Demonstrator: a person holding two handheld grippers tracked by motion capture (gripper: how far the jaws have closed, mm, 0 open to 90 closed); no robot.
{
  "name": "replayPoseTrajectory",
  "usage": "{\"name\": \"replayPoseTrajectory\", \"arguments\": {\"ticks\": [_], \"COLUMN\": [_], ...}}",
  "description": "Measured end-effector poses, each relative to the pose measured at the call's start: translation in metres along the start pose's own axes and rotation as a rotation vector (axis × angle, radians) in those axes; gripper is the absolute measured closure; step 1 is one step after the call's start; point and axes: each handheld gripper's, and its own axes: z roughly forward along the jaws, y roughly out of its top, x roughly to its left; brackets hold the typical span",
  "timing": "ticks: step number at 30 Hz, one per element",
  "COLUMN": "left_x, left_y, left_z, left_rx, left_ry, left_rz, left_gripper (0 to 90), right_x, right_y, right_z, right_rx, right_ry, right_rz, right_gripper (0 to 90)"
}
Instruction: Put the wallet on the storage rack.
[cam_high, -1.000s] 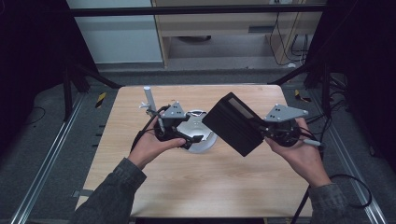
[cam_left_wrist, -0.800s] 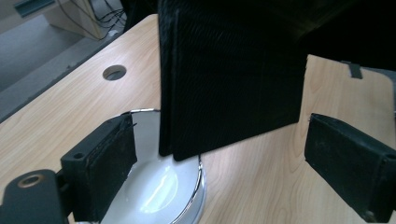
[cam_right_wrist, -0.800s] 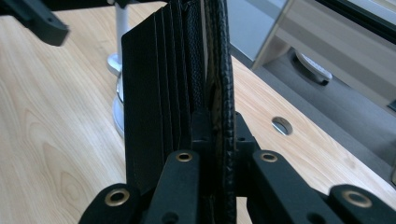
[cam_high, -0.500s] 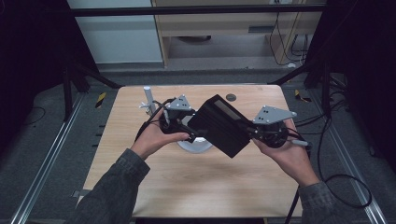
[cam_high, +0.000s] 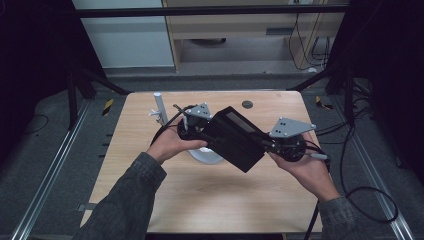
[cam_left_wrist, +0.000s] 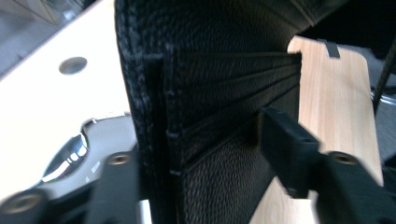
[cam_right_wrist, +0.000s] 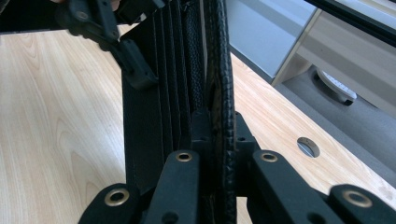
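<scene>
A black leather wallet (cam_high: 235, 140) hangs open in the air over the middle of the table, stretched between both grippers. My right gripper (cam_high: 267, 145) is shut on its outer cover, and the right gripper view shows that cover's edge (cam_right_wrist: 219, 84) pinched between the jaws. My left gripper (cam_high: 212, 131) has just been closing on the other end. In the left gripper view one jaw lies behind the wallet (cam_left_wrist: 210, 70) and the other rests on the face with the card slots. The left gripper's fingertip (cam_right_wrist: 135, 70) also presses that panel in the right gripper view.
Under the wallet a white and shiny metal object (cam_high: 205, 156) sits on the wooden table (cam_high: 200, 200). A white upright post (cam_high: 160, 107) stands at the back left and a round cable hole (cam_high: 247, 104) at the back. Cables trail off to the right.
Both hands have come together over the table's middle. The wallet moved left with the right gripper, and the left gripper's jaws went from wide open to closed around the wallet's free end.
</scene>
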Motion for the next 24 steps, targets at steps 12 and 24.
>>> {"name": "replayPoseTrajectory", "arguments": {"ticks": [12,24], "left_x": [-0.024,-0.027], "left_y": [0.02,0.047], "left_z": [-0.018,-0.049], "left_rx": [0.072,0.151], "left_ry": [-0.001,0.098], "left_rz": [-0.007,-0.01], "left_gripper": [79.6,79.8], "right_x": [0.006,0.036], "right_y": [-0.036,-0.087], "right_z": [0.004,0.024], "right_rx": [-0.015,0.042], "right_ry": [0.009,0.078], "right_rz": [0.024,0.109], "right_gripper": [83.0,23.6]}}
